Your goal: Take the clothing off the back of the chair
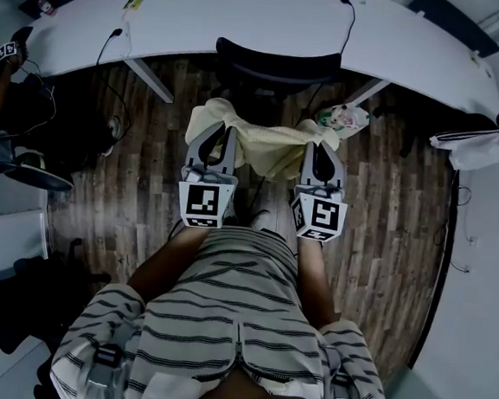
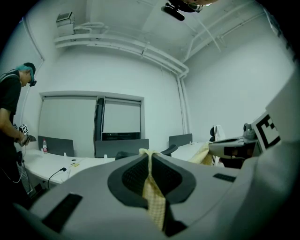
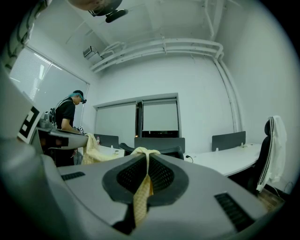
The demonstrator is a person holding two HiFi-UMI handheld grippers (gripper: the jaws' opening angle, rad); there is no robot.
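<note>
- We hold the left hand-held gripper [image 1: 215,130] level, its jaws pressed together on one end of the pale yellow clothing [image 1: 271,149]; in the left gripper view a strip of the checked cloth runs down the seam between the pads
- Our right hand-held gripper [image 1: 320,145] is clamped the same way on the clothing's other end, with a fold bunched over the jaw tips in the right gripper view
- The clothing sags in a slack band between our two grippers, in the air above the wooden floor [image 1: 146,194], and hangs clear of the chair back
- The black chair [image 1: 277,65] stands just beyond the clothing, tucked against the near edge of the white counter [image 1: 248,16]
- A black cable [image 1: 348,25] trails across the counter toward that near edge
- A white garment with dark stripes [image 1: 485,141] lies off the counter's right end
- Another person [image 2: 10,117] stands at the counter's left end
</note>
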